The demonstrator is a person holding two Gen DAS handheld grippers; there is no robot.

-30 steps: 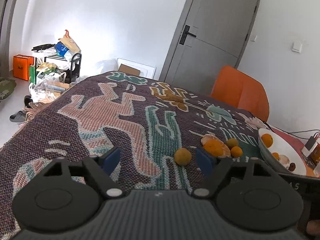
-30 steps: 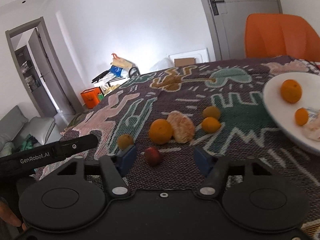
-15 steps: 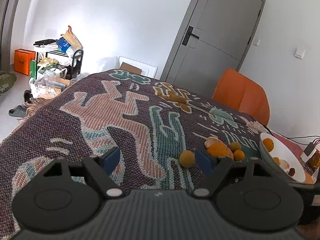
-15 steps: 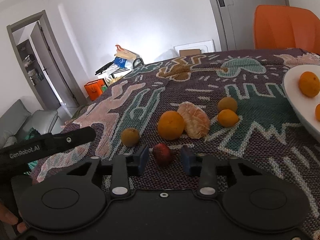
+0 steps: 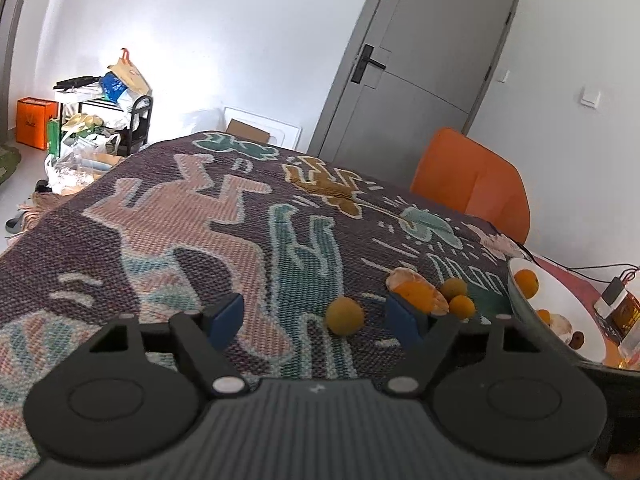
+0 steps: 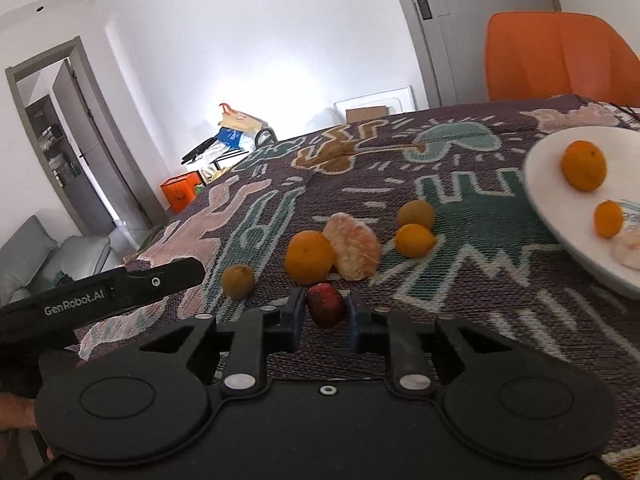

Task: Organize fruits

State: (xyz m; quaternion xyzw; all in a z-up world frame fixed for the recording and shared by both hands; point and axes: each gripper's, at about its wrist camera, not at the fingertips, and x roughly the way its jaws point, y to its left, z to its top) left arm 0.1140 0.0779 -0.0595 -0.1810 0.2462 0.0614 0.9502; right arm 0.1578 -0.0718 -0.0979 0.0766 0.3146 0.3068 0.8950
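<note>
- Since a second ago the right gripper has been closing in: its blue pads, then wide apart, are now pressing both sides of the small red fruit lying on the cloth.
- The left gripper is holding nothing, its jaws standing wide open just above the patterned woven tablecloth, as they were before.
- A dull yellow fruit is sitting between the left gripper's fingers but beyond their tips, touching neither.
- Just past the red fruit, a whole orange is resting against a peeled orange, with two small oranges close together to their right.
- A white plate is lying near the table's right side, carrying two oranges and some pale peeled pieces.
- The left stretch of cloth is lying bare out to the table's edge.
- Farther off, an orange chair is standing at the far edge, with a grey door, a cluttered cart and white walls behind.
</note>
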